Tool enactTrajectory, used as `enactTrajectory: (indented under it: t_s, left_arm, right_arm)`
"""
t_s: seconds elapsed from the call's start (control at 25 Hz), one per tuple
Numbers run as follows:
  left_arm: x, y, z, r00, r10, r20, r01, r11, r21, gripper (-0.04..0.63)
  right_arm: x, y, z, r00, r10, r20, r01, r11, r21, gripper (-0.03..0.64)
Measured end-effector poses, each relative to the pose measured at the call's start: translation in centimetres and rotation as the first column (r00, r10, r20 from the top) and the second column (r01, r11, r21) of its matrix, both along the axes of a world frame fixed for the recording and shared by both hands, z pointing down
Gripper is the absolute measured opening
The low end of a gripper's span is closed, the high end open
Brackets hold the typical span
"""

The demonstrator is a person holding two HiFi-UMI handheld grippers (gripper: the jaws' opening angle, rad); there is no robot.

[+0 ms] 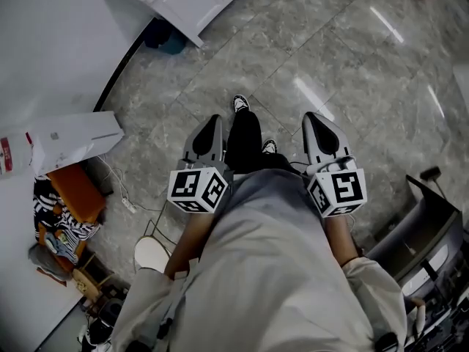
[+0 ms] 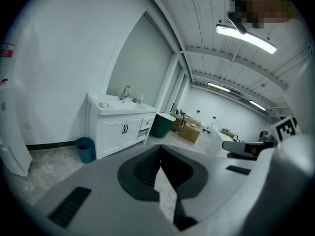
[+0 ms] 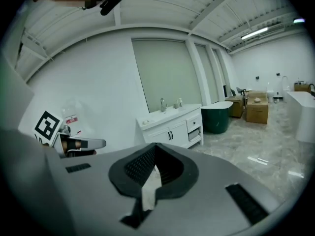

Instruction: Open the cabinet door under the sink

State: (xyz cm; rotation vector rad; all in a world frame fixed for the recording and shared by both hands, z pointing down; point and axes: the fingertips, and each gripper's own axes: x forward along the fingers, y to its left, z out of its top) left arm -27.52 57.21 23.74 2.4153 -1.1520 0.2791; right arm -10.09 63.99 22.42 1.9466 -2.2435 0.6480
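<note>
Person is standing on the grey marble floor [image 1: 344,57], holding the left tool [image 1: 212,122] and right tool [image 1: 311,120] side by side at waist level, both pointing fwd and down, dark shoes [image 1: 240,103] showing btwn them. Left tool [image 2: 160,152] is sitting w/ jaws together, tips meeting, only a thin sliver of floor showing behind them, nothing held. Right tool [image 3: 155,147] is sitting the same way: jaws together, nothing btwn them. The white sink cabinet [image 1: 192,4] is standing against the wall, well apart from both tools, at the top of the head view. In the left gripper view the cabinet [image 2: 120,132] is showing both doors [image 2: 114,135] flush and closed, dark handles at the centre, w/ a faucet [image 2: 125,91] on top. A blue bin [image 2: 85,149] is standing just beside the cabinet's left end, and a dark green tub [image 2: 162,124] is sitting by its other end, w/ cardboard boxes [image 2: 191,131] beyond. A white bag [image 1: 73,138] is lying by the wall to the person's left.
</note>
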Motion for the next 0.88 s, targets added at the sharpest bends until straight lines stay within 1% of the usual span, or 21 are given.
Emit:
enactTrajectory:
  t_s: [0.16,0.24,0.36,0.52,0.64,0.68,0.8,0.88]
  left_arm:
    - [0.8,-2.7,0.4,1.0,-0.004,-0.002,0.004,1.0,-0.028,0.0]
    - [1.3,-4.1,0.5,1.0,0.003,-0.002,-0.003,0.999,-0.036,0.0]
    - [2.0,-6.8,-0.2,1.0,0.024,0.003,-0.024,1.0,-0.015,0.0]
    - [2.8,-11.8,-1.5,0.997,0.073,0.012,-0.073,0.997,0.007,0.0]
    - [3.5,-15.8,-2.6,0.995,0.103,0.004,-0.103,0.994,0.023,0.0]
    - [3.7,-17.1,-2.9,0.994,0.111,0.001,-0.111,0.993,0.029,0.0]
    - [4.0,-20.9,-3.4,0.992,0.126,0.004,-0.126,0.991,0.052,0.0]
    - [3.8,-23.2,-3.6,0.991,0.132,0.004,-0.132,0.99,0.052,0.0]
  right_arm:
    - [1.0,-2.5,0.6,1.0,0.009,0.023,-0.008,0.999,-0.042,0.011]
    - [1.6,-3.7,0.8,1.0,0.029,0.001,-0.029,0.998,-0.052,0.011]
    - [2.1,-6.3,0.6,0.998,0.047,-0.045,-0.05,0.997,-0.063,0.011]
    - [1.9,-11.0,-0.7,0.996,0.071,-0.06,-0.075,0.996,-0.052,0.011]
    - [2.4,-14.6,-1.4,0.984,0.114,-0.139,-0.124,0.99,-0.064,0.011]
    - [2.4,-15.8,-1.6,0.981,0.123,-0.15,-0.134,0.989,-0.068,0.011]
    - [2.3,-19.6,-2.0,0.98,0.137,-0.142,-0.149,0.986,-0.072,0.011]
    - [2.5,-21.8,-2.5,0.969,0.171,-0.176,-0.186,0.98,-0.07,0.011]
